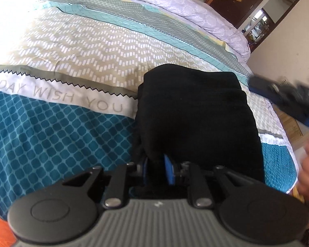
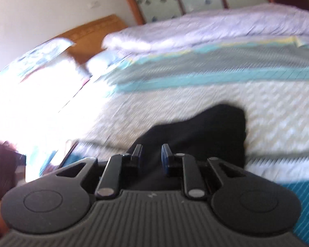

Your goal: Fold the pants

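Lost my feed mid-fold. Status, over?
Left claw shut on pants, near edge. Right claw empty, jaws narrowly apart, above the bundle. Pants folded on bedspread. Nothing blocking.

Right tongs (image 1: 282,94) motion-blurred, left fingertips (image 1: 168,169) buried (black pants (image 1: 195,113))

The folded pants (image 1: 197,119) are plain black. The bedspread (image 1: 72,47) carries beige bands with white dashes, teal diamond lattice, grey grid and black zigzag edging. The rumpled quilt (image 1: 195,10) is pale lilac.
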`<action>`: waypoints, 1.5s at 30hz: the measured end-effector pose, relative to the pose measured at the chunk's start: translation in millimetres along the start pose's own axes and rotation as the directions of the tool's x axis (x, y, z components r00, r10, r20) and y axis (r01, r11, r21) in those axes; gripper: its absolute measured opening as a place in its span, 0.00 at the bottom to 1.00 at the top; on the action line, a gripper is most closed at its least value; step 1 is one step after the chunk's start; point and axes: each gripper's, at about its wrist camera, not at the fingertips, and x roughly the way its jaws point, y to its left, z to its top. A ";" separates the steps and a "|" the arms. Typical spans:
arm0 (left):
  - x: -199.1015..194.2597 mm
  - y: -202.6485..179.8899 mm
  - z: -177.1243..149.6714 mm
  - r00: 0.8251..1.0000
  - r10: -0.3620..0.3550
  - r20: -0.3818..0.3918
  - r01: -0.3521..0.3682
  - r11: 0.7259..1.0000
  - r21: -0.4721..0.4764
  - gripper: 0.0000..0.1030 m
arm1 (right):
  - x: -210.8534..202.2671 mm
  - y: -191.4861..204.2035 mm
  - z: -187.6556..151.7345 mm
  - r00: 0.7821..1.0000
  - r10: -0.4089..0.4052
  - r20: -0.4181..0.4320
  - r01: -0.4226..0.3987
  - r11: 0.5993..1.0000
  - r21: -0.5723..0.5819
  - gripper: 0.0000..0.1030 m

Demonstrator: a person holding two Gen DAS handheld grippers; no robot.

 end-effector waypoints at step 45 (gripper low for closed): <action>27.3 32.7 92.6 0.910 0.347 0.229 -0.378 0.920 0.107 0.41 | -60.7 -62.1 -58.8 0.988 -0.145 0.057 0.121 0.942 0.313 0.39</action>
